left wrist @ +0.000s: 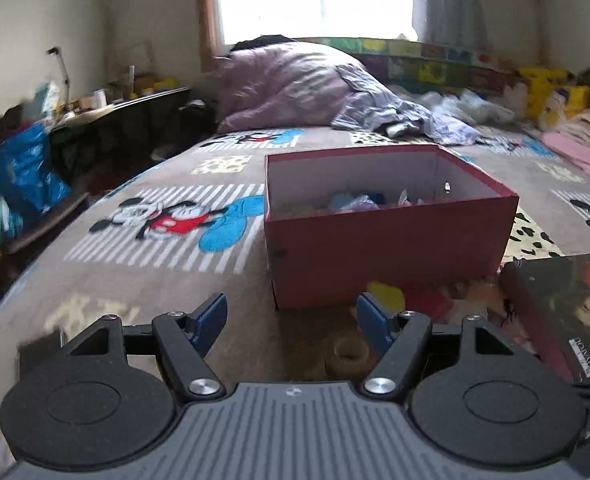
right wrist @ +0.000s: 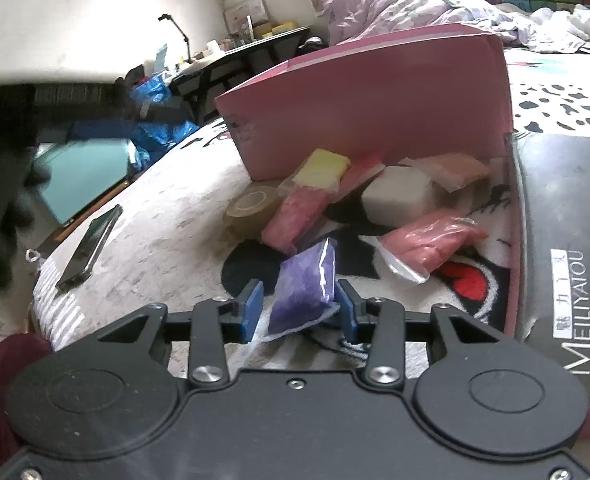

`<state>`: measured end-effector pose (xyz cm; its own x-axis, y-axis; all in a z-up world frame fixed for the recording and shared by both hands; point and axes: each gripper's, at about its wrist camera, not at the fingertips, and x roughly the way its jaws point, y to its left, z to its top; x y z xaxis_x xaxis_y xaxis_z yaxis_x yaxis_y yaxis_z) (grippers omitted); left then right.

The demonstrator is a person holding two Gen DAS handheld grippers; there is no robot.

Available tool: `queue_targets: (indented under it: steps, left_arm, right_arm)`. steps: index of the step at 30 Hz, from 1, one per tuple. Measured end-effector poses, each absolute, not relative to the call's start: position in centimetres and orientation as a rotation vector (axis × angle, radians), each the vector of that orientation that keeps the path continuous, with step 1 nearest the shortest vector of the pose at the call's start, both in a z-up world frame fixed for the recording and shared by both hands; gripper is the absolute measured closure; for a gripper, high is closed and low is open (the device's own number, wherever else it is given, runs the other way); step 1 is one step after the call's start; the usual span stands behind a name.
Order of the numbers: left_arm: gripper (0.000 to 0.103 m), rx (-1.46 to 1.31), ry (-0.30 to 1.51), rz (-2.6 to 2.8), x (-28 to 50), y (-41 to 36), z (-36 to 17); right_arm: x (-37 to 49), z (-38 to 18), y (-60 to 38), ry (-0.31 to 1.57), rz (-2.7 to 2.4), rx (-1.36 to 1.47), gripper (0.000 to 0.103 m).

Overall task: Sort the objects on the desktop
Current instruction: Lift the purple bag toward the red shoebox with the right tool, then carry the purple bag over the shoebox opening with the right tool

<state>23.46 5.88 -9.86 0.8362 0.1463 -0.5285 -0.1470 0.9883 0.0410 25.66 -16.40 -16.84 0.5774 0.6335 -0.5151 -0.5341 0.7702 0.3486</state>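
Observation:
A red open box (left wrist: 387,240) stands on the patterned blanket and holds several small packets; it also shows in the right wrist view (right wrist: 367,100). My left gripper (left wrist: 291,322) is open and empty, just before the box's near wall, above a tape roll (left wrist: 349,356). My right gripper (right wrist: 299,308) has its blue fingers on either side of a purple packet (right wrist: 305,284), with a gap on the left side. Beyond it lie a pink packet (right wrist: 299,212), a yellow packet (right wrist: 323,168), a white block (right wrist: 399,196), a salmon packet (right wrist: 435,240) and the tape roll (right wrist: 251,208).
The dark box lid (right wrist: 567,264) lies at the right, also in the left wrist view (left wrist: 567,312). A phone (right wrist: 91,244) lies on the blanket at the left. Crumpled bedding (left wrist: 295,84) is behind the box. A cluttered desk (left wrist: 127,108) stands beyond the bed's left edge.

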Motion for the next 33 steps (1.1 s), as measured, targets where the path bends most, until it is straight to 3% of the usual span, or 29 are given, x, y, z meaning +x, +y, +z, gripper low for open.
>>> queue_targets:
  steps: [9, 33]
  left_arm:
    - [0.032, -0.158, 0.612, 0.098, 22.3, 6.6, -14.3]
    - [0.032, -0.151, 0.588, -0.030, 22.0, 5.3, -13.7]
  right_arm:
    - [25.8, -15.6, -15.9, 0.684, 0.662, 0.114, 0.081]
    - [29.7, -6.4, -16.7, 0.587, 0.632, 0.033, 0.082]
